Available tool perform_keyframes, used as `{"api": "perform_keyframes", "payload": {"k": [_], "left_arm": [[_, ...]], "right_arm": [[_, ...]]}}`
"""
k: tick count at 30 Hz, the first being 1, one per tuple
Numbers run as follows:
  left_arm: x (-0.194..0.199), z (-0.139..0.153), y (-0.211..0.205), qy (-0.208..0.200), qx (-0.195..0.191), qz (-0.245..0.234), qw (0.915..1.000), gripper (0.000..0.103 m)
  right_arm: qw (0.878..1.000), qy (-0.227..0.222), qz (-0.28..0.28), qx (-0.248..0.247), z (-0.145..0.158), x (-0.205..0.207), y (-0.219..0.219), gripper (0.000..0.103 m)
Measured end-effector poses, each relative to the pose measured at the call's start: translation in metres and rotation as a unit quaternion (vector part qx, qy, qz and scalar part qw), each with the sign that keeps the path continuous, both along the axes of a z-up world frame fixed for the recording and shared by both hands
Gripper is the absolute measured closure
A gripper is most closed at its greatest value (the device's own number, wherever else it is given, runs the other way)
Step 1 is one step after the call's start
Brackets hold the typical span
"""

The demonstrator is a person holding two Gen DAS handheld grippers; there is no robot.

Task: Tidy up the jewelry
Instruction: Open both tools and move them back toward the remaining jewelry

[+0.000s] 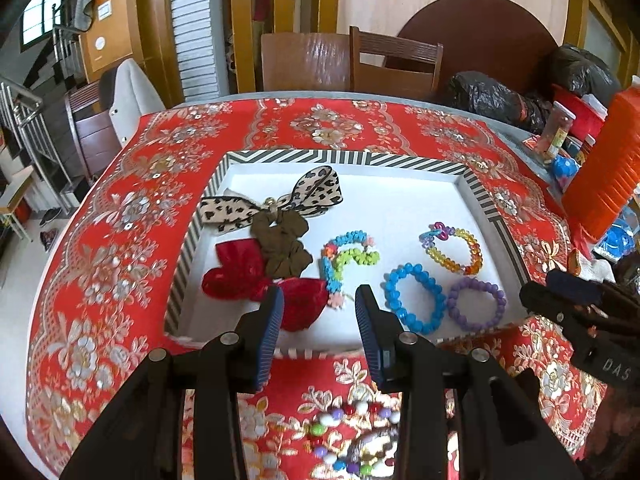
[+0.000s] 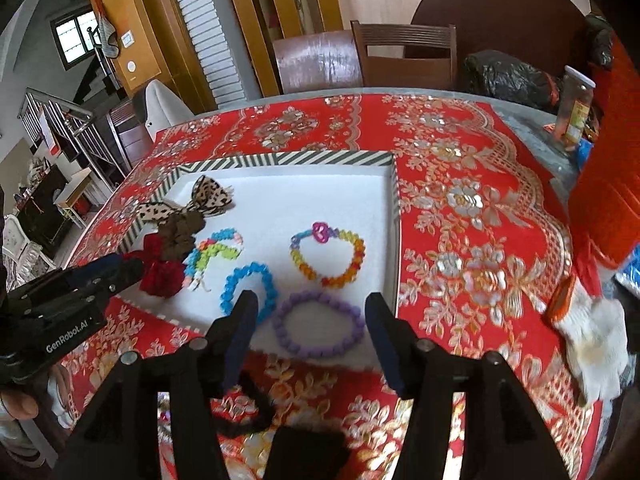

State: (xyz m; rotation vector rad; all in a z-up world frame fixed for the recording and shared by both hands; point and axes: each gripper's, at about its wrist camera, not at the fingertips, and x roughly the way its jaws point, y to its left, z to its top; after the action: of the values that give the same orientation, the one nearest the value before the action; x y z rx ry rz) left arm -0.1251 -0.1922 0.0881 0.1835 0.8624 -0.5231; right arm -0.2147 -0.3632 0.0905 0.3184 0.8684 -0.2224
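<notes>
Both grippers' jaws wide & empty: you'll find the purple round-bead bracelet [image 2: 319,326] light, floppy, prob. slippery, so pinch across its near bead strand w/ right gripper [image 2: 308,336].

Right gripper [image 2: 306,332] (jaws apart) hovers over purple bracelet [image 2: 319,325] in tray [image 2: 280,159]

White lettering reading "GenRobot.AI" runs along the black body of the left gripper [image 2: 132,268] in the right wrist view; the letters "DAS" show on the right gripper [image 1: 568,284] in the left wrist view.
</notes>
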Motion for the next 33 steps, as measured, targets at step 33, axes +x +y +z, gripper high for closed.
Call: {"api": "perform_keyframes", "payload": {"k": [33], "left_arm": [[-0.056,0.012,0.048,0.002,-0.016,0.016,0.9997,0.064]], "right_arm": [[0.999,-0.009,0.030,-0.008,0.019,-0.052,0.044,0.039]]}}
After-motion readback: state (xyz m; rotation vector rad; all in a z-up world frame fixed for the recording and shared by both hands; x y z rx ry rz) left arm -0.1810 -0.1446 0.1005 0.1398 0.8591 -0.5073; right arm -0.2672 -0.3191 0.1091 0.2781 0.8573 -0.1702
